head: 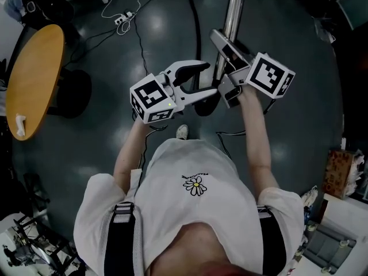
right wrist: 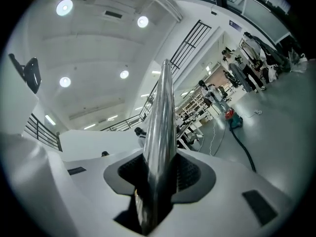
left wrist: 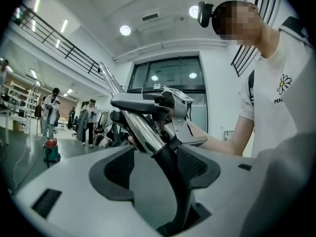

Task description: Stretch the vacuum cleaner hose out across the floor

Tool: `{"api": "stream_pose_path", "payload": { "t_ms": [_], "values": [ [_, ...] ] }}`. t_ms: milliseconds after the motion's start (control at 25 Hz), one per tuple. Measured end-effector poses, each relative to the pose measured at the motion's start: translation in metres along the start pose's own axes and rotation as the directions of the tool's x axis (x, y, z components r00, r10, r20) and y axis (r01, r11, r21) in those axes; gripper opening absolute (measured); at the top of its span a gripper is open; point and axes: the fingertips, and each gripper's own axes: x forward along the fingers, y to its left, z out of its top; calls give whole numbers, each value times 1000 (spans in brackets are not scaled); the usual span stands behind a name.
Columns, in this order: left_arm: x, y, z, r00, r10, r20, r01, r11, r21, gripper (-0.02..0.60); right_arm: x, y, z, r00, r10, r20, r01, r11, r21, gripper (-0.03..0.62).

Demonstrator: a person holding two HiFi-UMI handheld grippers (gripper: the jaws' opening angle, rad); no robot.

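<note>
Currently the right hand-held gripper (right wrist: 158, 174) is clamped on the chrome wand (right wrist: 160, 122): its own view shows both pads tight against the tube, one on each side. The left hand-held gripper (left wrist: 158, 168) has its jaws apart. The black bent hose end (left wrist: 173, 181) below the wand stands between them, close to the right pad, with a clear gap to the left pad. The head view can't confirm either grip and only gives the layout: both grippers are out in front of the person's chest, the left one points across toward the right one, and the wand runs away from them to the top edge.

The vacuum cleaner hose (head: 195, 22) shows in the head view as a black line on the floor (head: 299, 131) just left of the wand, leaving at the top edge. The right gripper view picks up the far part: the hose lies across the floor to the teal and red vacuum cleaner (right wrist: 232, 121), well away. The left gripper view shows that machine low at the left, with several people (left wrist: 52, 110) standing behind it.

Room: glossy dark grey floor, round wooden surface (head: 34, 79) at the head view's left, white power strip (head: 122, 19) with thin cables near the top, cardboard box (head: 339, 172) at the right. The gripper views add a white ceiling with round lights, a balcony railing and big dark windows.
</note>
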Motion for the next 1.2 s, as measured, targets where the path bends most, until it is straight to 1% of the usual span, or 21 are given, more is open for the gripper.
{"api": "stream_pose_path", "payload": {
  "t_ms": [120,240,360,440,520,560,680,760,800,840,960,1000,1040,1080,1120,1160,1200],
  "values": [
    [2,-2,-1,997,60,-56,-55,994,92,261,-4,-3,-2,1000,-5,2,5,1000,1,160],
    [-2,-1,-4,983,120,-139,-93,978,188,275,0,-4,-9,1000,-5,4,5,1000,8,160],
    [-5,-1,-12,964,160,-215,-107,965,240,279,4,-6,-19,1000,-14,-13,14,1000,4,160],
    [-5,-3,-18,953,160,-257,-93,962,256,279,7,-4,-27,999,-25,-41,24,999,-31,160],
    [-5,-6,-24,950,135,-282,-65,968,243,279,10,0,-35,996,-51,-76,44,995,-93,160],
    [-5,-7,-26,953,113,-283,-51,974,219,279,11,4,-38,994,-60,-89,49,991,-123,160],
    [-7,-9,-30,971,47,-236,-25,995,95,279,12,14,-40,994,-45,-98,28,986,-166,160],
    [-6,-10,-33,979,17,-205,-12,1000,29,279,9,14,-40,996,-26,-88,12,987,-160,160],
    [-6,-11,-35,978,12,-209,-8,1000,20,279,8,13,-41,996,-26,-82,13,988,-155,160],
    [-8,-11,-38,974,14,-228,-9,1000,26,280,8,11,-44,997,-33,-74,22,988,-150,160],
    [-16,-10,-49,948,33,-317,-10,997,74,279,7,3,-54,996,-71,-59,62,988,-143,160],
    [-21,-7,-48,947,37,-318,-17,998,65,279,6,-2,-57,995,-85,-61,75,986,-149,160],
    [-30,1,-40,961,44,-273,-38,999,29,279,3,-7,-61,992,-105,-65,93,982,-163,160],
    [-41,14,-22,982,70,-175,-77,996,-36,279,0,-14,-64,989,-135,-68,120,975,-185,160],
    [-55,32,3,991,127,-39,-131,985,-116,279,-3,-22,-68,983,-172,-67,155,965,-210,160],
    [-68,54,31,972,216,91,-196,962,-192,279,-7,-28,-73,976,-210,-62,190,954,-233,160],
    [-76,76,53,935,312,169,-268,933,-240,279,-9,-32,-80,970,-236,-58,215,945,-247,160]
  ]
}}
